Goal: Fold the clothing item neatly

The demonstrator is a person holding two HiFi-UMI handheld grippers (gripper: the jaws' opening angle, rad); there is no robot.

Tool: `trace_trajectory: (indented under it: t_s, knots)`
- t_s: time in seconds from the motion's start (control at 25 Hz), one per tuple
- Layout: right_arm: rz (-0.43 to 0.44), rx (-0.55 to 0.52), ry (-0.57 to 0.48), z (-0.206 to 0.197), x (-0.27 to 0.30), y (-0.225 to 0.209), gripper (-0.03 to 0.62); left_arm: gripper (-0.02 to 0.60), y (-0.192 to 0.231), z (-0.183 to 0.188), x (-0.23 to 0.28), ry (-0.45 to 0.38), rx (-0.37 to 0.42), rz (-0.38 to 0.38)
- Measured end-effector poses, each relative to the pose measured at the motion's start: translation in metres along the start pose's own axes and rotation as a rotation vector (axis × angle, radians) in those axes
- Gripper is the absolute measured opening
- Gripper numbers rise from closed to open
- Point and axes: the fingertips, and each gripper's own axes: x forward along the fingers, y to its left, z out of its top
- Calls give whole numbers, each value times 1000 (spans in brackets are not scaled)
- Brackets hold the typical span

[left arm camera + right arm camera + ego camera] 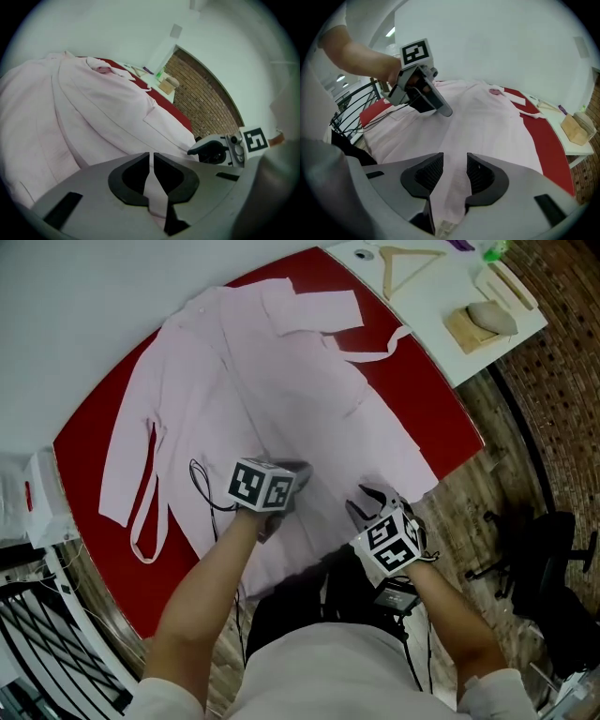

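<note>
Pink robe (253, 381), spread flat across the red surface (441, 418), with its collar toward the surface's far edge and its hem at the near edge, by you. It looks light, soft and limp, so expect it to sag and crease wherever it is unsupported. The hem corners and side seams seem the best places to take hold.

Your left claw (151, 161) is closed tight, pinching a strip of hem cloth. Your right claw (454, 164) stands partly open at the surface's near edge, with cloth lying in the gap but not pinched.

A loose belt (143, 486) trails toward the surface's left end.

From above, your arms and the marker cubes hide the hem. A small patch under the right claw is too blurred to identify.
</note>
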Motion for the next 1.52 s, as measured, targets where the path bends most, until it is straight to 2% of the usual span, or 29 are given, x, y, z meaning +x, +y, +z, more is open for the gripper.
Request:
trace_trajectory:
  t_s: [0.16, 0.28, 0.44, 0.56, 0.84, 1.16, 1.52]
  knots:
    - [14, -47, 19, -12, 2, 25, 137, 8, -3, -1, 0, -16, -32, 11]
    - [-15, -59, 41, -21, 7, 36, 137, 9, -3, -4, -1, -24, -54, 11]
    - [-84, 19, 42, -22, 7, 35, 126, 9, -2, -7, -7, -51, -91, -3]
    - [-134, 83, 41, -24, 4, 33, 41, 9, -9, -8, -12, -65, -94, -35]
    - [-247, 110, 27, -23, -8, 31, 28, 9, -22, -19, -14, -80, -143, -107]
    - [-339, 66, 103, -48, -15, 33, 32, 9, -30, -24, -15, -61, -125, -154]
    - [-378, 149, 100, -64, -22, 31, 31, 9, -52, -35, 0, -16, -90, -195]
